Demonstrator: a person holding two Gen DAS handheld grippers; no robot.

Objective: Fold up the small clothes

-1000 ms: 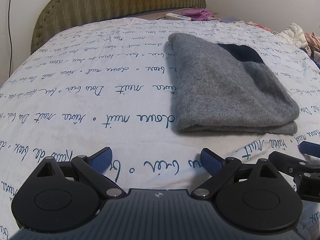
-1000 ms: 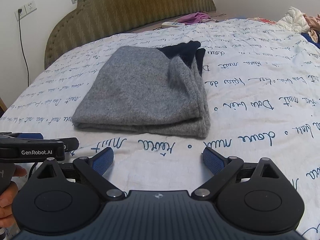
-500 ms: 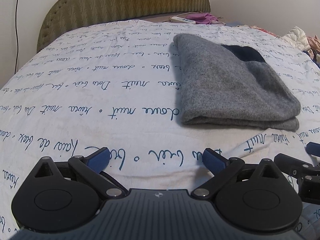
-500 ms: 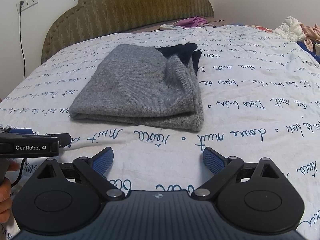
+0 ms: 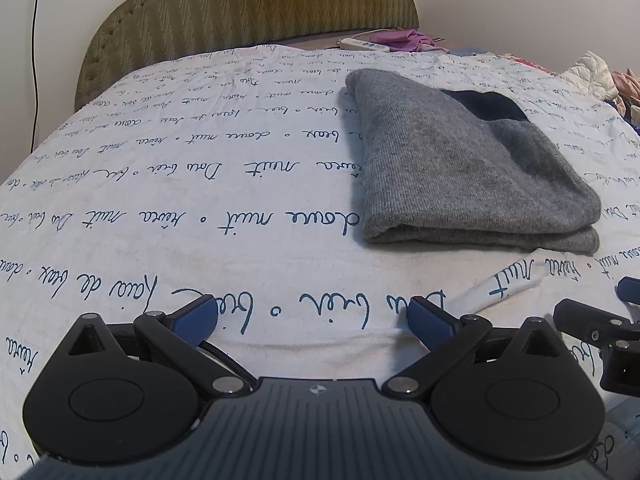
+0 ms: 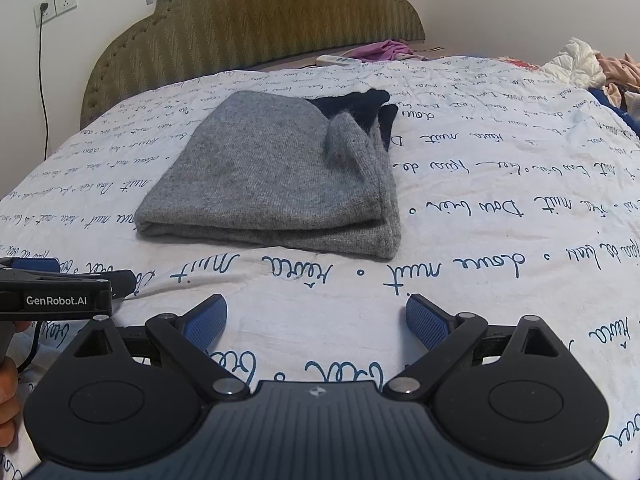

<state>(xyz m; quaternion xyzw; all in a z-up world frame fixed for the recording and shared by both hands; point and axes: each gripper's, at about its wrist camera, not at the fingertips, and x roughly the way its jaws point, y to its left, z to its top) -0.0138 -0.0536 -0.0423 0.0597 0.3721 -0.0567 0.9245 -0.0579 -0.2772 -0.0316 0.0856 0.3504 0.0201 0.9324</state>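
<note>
**A:** Start at the left gripper (image 5: 312,318). What is between its blue pads?

**B:** Nothing but bedsheet. Its jaws have just been opening and now stand spread wide, holding nothing. The right gripper (image 6: 316,318) is spread wide too, with only the sheet under it.

**A:** Any writing on the tools?

**B:** In the right wrist view the left gripper's side shows at the left edge, with a label (image 6: 56,301) that reads "GenRobot.AI". A person's hand (image 6: 8,396) shows just below it at the frame edge.

**A:** And the garment?

**B:** The folded grey knit garment (image 5: 464,176) lies flat on the bed, ahead of both grippers and apart from them. A dark navy part (image 6: 360,106) shows at its far end.

**A:** What about the bedsheet (image 5: 160,184)?

**B:** White, covered in rows of blue cursive script, upside down from here. I cannot read the words with certainty.

**A:** Further out?

**B:** An olive padded headboard (image 6: 256,24), a white power strip (image 5: 362,45) beside a purple cloth (image 5: 408,36), a wall socket with a plug and black cable (image 6: 56,6), and loose clothes (image 6: 580,62) at the far right.
</note>
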